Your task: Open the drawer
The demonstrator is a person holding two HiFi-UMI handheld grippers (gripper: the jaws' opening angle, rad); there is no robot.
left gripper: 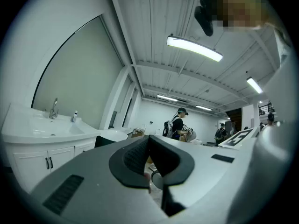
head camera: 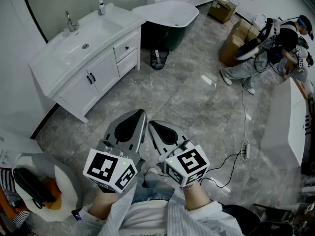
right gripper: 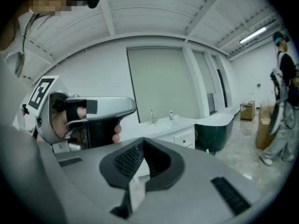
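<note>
A white vanity (head camera: 101, 75) with a sink stands at the upper left of the head view, well away from both grippers. Its two drawers (head camera: 126, 48) with dark handles sit at its right end, both closed. Low in the middle of the view, my left gripper (head camera: 141, 113) and right gripper (head camera: 151, 125) are held side by side over the floor, pointing toward the vanity. Both have their tips together and hold nothing. The vanity (left gripper: 44, 155) shows at the left of the left gripper view. In the right gripper view, its drawers (right gripper: 184, 137) lie beyond the shut right gripper (right gripper: 142, 142).
A dark tub (head camera: 170, 18) stands to the right of the vanity, with a small bin (head camera: 159, 58) in front of it. A person (head camera: 275, 48) crouches by cardboard boxes (head camera: 235, 41) at the upper right. A cable (head camera: 243, 149) lies on the floor; a white tub (head camera: 285, 127) stands at right.
</note>
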